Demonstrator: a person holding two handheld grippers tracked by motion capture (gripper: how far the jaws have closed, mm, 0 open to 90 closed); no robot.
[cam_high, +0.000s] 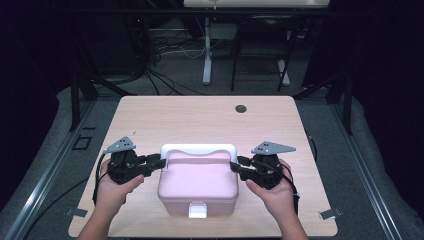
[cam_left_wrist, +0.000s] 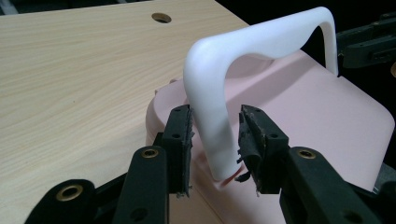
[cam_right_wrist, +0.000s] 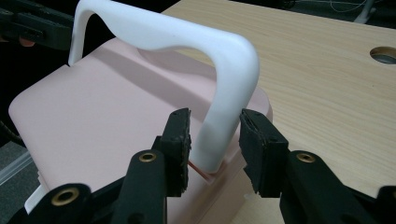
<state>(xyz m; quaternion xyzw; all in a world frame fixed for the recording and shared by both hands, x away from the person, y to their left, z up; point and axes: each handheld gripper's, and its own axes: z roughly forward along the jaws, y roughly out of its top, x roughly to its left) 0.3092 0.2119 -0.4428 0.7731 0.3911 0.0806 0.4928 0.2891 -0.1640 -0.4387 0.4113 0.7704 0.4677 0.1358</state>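
**Two grippers flanking the handle of a pink box**

Left gripper (cam_left_wrist: 215, 140): its two black jaws stand on either side of one upright leg of the white curved plastic handle (cam_left_wrist: 261, 44). One pad lies against or just beside the leg; the other, with a frayed facing, stands a little apart, so the jaws are released and not clamped on it. Right gripper (cam_right_wrist: 214, 135): its jaws straddle the opposite leg of the same handle, a slim gap showing at each pad; these jaws too are released. Beyond both pairs of jaws the handle arches upward and across, standing upright over the lid of the pale pink rounded plastic box (cam_high: 198, 186), into which each leg runs just below the pads. In the high view the box sits between the two grippers, a white latch (cam_high: 198, 210) on its near face. The box rests on the light wooden table (cam_high: 200, 117), whose grain runs past the jaws on the outer side of each gripper view; a small round hole (cam_high: 241, 108) lies in the tabletop, well beyond the box
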